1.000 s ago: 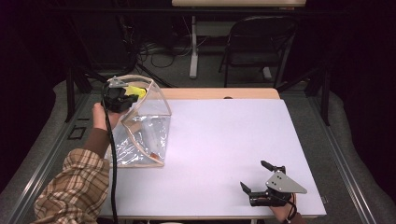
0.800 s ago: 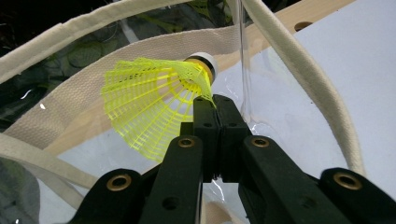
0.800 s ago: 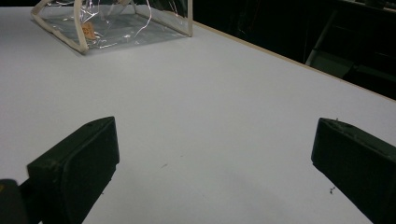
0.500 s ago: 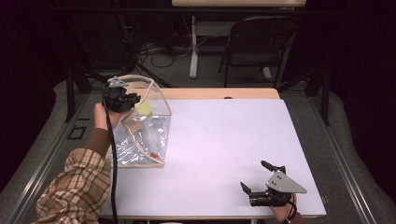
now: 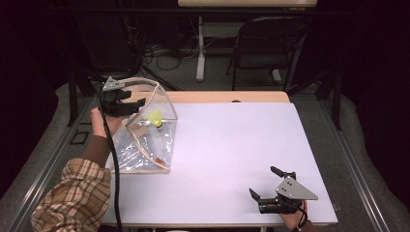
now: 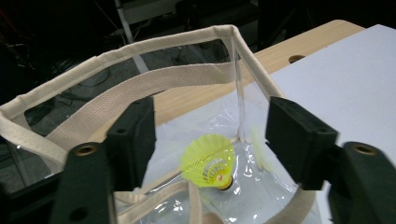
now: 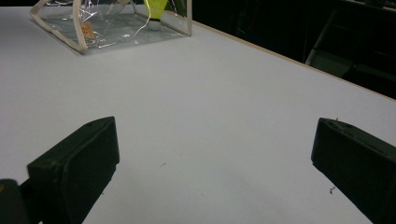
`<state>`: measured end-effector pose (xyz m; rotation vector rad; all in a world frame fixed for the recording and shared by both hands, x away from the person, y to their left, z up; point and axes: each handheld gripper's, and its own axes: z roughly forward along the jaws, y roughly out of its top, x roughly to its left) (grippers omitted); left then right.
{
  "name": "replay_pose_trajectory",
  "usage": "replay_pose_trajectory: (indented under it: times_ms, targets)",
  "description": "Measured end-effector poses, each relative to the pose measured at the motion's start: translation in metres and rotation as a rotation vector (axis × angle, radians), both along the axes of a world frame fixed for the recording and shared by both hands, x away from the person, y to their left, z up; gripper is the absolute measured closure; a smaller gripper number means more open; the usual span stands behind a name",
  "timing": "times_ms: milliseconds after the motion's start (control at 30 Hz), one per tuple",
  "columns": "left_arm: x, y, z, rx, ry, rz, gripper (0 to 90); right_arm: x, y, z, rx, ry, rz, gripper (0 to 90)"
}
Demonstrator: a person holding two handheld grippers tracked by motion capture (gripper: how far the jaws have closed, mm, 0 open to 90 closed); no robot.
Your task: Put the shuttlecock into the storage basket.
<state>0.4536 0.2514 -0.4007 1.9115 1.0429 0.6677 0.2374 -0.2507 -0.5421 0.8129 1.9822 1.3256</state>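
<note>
A clear plastic tote bag [image 5: 145, 145] with beige webbing trim stands at the table's left. A yellow shuttlecock [image 5: 155, 117] lies inside it, cork end down against the far wall. My left gripper [image 5: 136, 105] hovers over the bag's mouth at the far-left rim, open and holding nothing. In the left gripper view its jaws stand wide apart above the shuttlecock [image 6: 208, 161], inside the bag's rim [image 6: 163, 42]. My right gripper [image 5: 262, 181] rests open near the front right of the table, well away from the bag [image 7: 112, 23].
A white sheet [image 5: 232, 145] covers the table, with a bare wooden strip [image 5: 217, 96] along the far edge. A folding chair [image 5: 266, 43] and a table leg stand on the floor behind. A person's plaid sleeve [image 5: 72, 198] enters at bottom left.
The shuttlecock was at my left gripper's jaws a second ago. It has since dropped down into the bag, and the jaws now stand open. The right gripper has not moved.
</note>
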Motion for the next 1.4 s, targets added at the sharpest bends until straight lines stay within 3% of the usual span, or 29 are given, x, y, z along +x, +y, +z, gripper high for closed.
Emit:
replay_pose_trajectory:
  times_ms: [167, 533, 867, 1100, 1400]
  targets:
    - [-0.004, 0.0, 0.003, -0.005, -0.011, 0.009, 16.2, 0.0, -0.001, 0.0, 0.0, 0.001, -0.001, 0.4]
    - [-0.019, 0.0, 0.01, -0.051, -0.036, -0.001, 2.4, 0.0, -0.003, -0.001, 0.012, 0.007, -0.01, 0.4]
    - [-0.039, 0.001, 0.013, -0.053, -0.088, 0.007, 0.2, -0.002, -0.003, -0.001, 0.008, 0.002, -0.009, 0.4]
    - [-0.051, 0.0, 0.007, -0.043, -0.105, 0.004, 0.2, -0.004, -0.001, 0.0, 0.0, 0.002, -0.011, 0.4]
    - [-0.08, 0.0, 0.006, -0.065, -0.17, -0.004, 0.0, -0.004, -0.001, 0.001, -0.003, 0.0, -0.012, 0.4]
